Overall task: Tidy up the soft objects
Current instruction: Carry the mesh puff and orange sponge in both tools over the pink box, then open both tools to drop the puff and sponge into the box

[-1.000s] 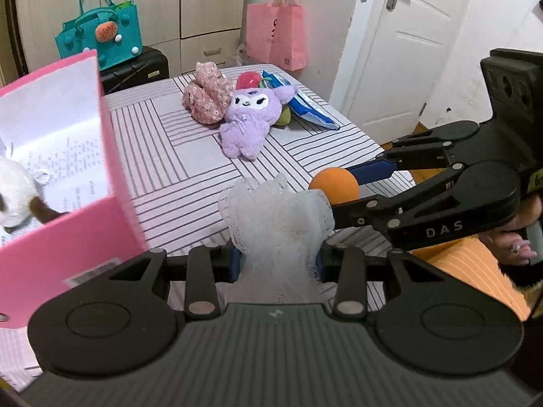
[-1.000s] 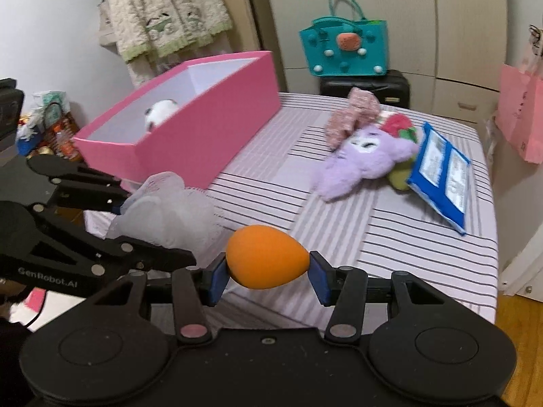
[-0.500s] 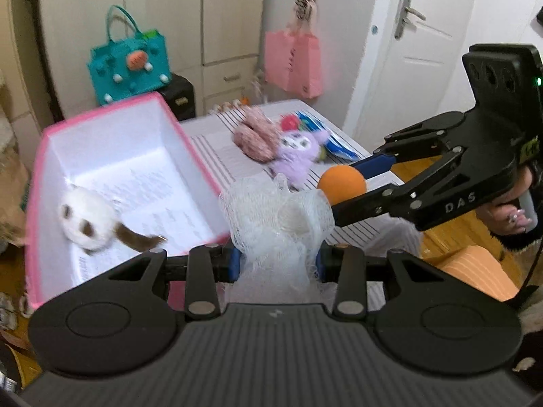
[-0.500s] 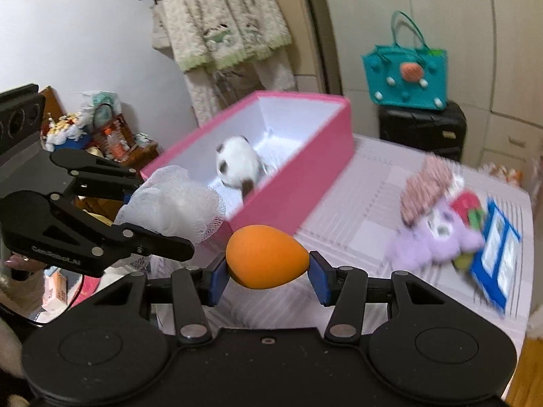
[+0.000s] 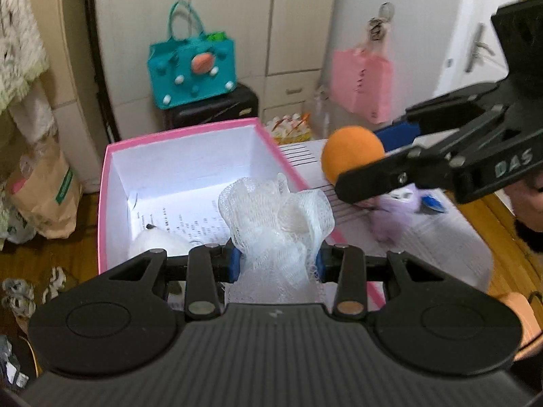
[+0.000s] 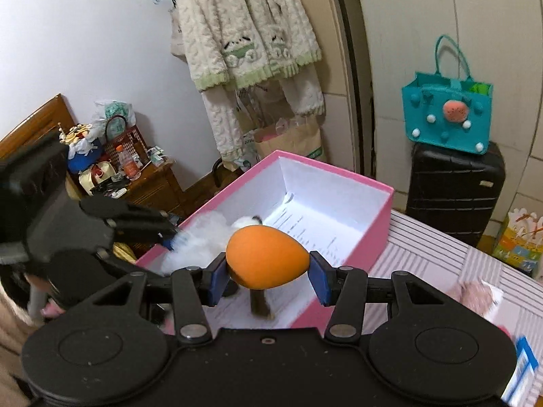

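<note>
My left gripper point(image 5: 276, 261) is shut on a white mesh bath puff point(image 5: 276, 217) and holds it over the near end of the open pink box point(image 5: 112, 169). My right gripper point(image 6: 268, 273) is shut on an orange egg-shaped sponge point(image 6: 266, 257), above the box's point(image 6: 373, 224) near right wall. In the left wrist view the sponge point(image 5: 351, 156) hangs right of the box. A white plush with dark marks point(image 5: 156, 242) lies inside the box, partly hidden. A purple plush point(image 5: 397, 210) lies on the striped table point(image 5: 451, 237).
A teal felt bag point(image 6: 448, 112) sits on a black suitcase point(image 6: 454, 196) behind the table. A pink paper bag point(image 5: 361, 84) hangs near the door. A pink floral soft toy point(image 6: 470, 295) and a blue packet point(image 6: 524, 369) lie on the table at right. Clothes point(image 6: 244, 40) hang on the wall.
Both grippers have swung left from the table's middle to over the pink box, still holding the puff and the sponge. The box now fills the centre of both views.
</note>
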